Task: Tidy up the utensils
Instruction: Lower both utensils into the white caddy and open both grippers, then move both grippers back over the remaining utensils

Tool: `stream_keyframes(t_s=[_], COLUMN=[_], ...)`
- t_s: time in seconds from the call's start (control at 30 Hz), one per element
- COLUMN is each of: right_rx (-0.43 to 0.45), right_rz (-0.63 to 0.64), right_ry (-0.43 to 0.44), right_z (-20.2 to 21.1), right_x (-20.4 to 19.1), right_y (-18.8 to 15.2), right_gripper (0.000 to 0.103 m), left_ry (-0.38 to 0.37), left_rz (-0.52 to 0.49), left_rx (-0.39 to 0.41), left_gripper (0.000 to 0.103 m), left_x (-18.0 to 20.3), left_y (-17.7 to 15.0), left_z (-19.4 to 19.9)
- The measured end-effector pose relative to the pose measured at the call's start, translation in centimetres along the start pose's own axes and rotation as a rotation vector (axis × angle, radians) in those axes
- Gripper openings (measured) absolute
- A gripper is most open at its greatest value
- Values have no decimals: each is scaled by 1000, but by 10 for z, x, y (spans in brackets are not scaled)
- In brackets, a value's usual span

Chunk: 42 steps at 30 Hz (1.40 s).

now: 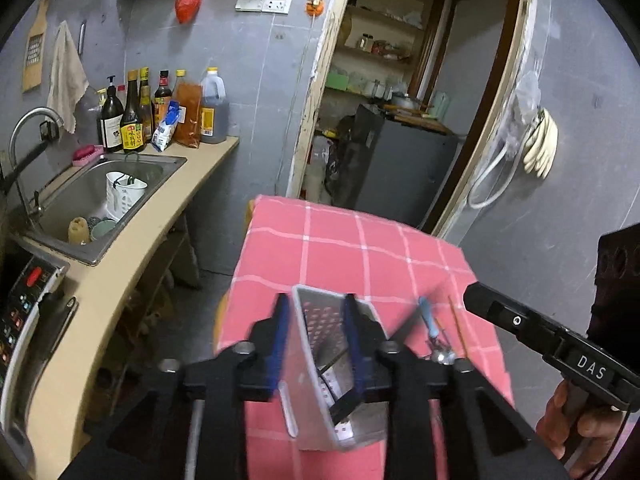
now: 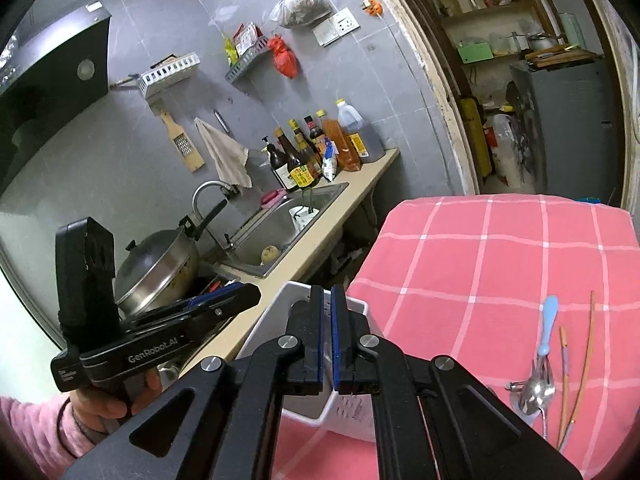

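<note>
A white perforated utensil holder (image 1: 320,320) (image 2: 264,328) stands at the near left corner of the pink checked table (image 1: 360,248) (image 2: 500,248). Something dark lies inside it. My left gripper (image 1: 316,300) (image 2: 248,296) is open, and the holder shows between its parted blue pads (image 1: 280,340). Whether they touch its rim I cannot tell. My right gripper (image 2: 328,290) (image 1: 470,300) is shut on nothing and points at the holder from the right, apart from it. A blue-handled spoon (image 2: 546,328) (image 1: 426,318), a metal spoon (image 2: 536,394) and chopsticks (image 2: 588,352) lie loose on the cloth.
Left of the table runs a counter with a steel sink (image 1: 80,196) (image 2: 280,236), which holds a white cup (image 1: 124,196). Sauce bottles (image 1: 160,112) stand behind it, and a lidded wok (image 2: 160,268) sits on the stove. A doorway with a grey fridge (image 1: 400,168) lies beyond the table.
</note>
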State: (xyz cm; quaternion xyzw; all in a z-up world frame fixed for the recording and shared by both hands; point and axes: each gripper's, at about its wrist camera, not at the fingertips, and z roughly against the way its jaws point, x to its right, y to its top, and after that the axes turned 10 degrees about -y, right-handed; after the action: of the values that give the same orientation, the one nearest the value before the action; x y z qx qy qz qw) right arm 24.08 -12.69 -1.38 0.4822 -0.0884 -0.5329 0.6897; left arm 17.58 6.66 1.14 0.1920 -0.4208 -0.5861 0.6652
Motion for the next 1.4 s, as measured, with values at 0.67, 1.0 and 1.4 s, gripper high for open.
stream_keyframes(t_s=[0.67, 1.0, 1.4], right_rx=[142, -12, -179], right_rz=[-222, -298, -344], right_ry=[-394, -455, -400], right_z=[120, 119, 72], right_x=[123, 187, 247], right_y=[-26, -63, -89], right_gripper=[92, 92, 92], left_ry=[-146, -186, -18], left_rz=[-37, -94, -92], left_rx=[103, -84, -330], left_gripper=[102, 102, 102], left_x=[82, 135, 145], left_y=[2, -28, -61], left_z=[-4, -74, -154])
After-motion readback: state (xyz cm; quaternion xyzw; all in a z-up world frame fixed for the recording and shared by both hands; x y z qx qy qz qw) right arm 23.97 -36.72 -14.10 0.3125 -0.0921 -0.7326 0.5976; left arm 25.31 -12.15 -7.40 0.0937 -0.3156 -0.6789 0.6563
